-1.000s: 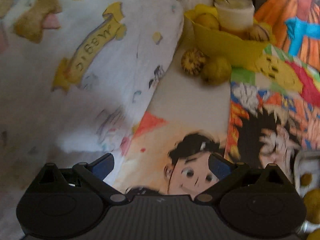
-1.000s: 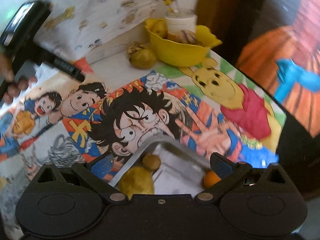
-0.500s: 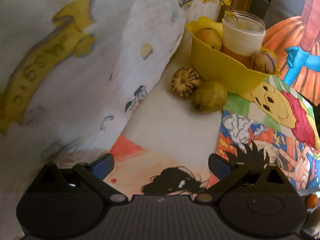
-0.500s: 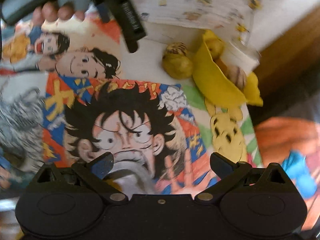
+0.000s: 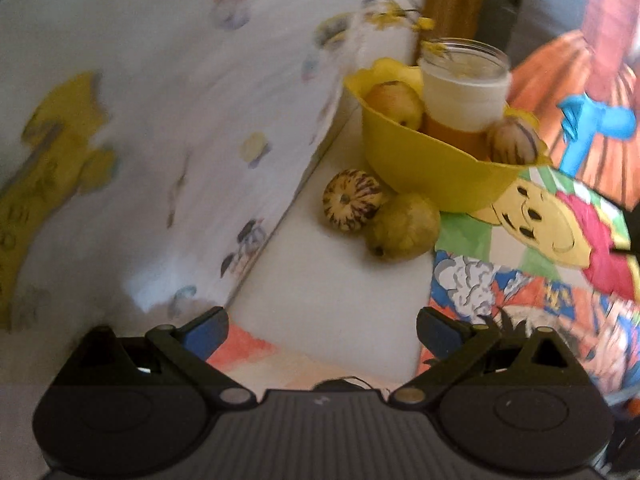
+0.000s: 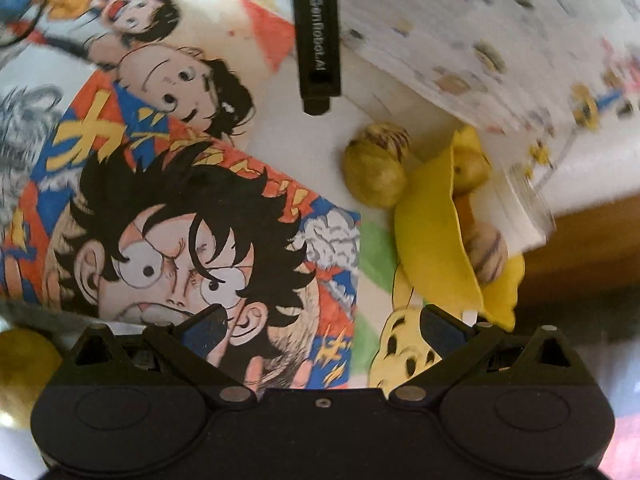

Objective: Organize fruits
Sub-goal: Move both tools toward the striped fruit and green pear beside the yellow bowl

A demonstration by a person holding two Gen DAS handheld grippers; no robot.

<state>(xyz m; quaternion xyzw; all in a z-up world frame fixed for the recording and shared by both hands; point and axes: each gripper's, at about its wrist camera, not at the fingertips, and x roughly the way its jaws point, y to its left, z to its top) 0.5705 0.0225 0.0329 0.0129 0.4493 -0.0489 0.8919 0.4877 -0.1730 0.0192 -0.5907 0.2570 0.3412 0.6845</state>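
Striped fruit (image 5: pixel 351 200) and pear (image 5: pixel 403 227) nearer left hand-held gripper (image 5: pixel 322 326) than before

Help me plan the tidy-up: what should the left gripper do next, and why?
Probably ease the left gripper forward toward the pear. It is open and empty, and the pear and a striped fruit lie outside the yellow bowl.

Open white tabletop (image 5: pixel 332 292) at centre of left wrist frame. Upper centre blocked by striped fruit (image 5: pixel 351 201) touching pear (image 5: pixel 404 227), yellow bowl (image 5: pixel 432 168) just behind. Hanging patterned cloth (image 5: pixel 168 128) walling off left side.
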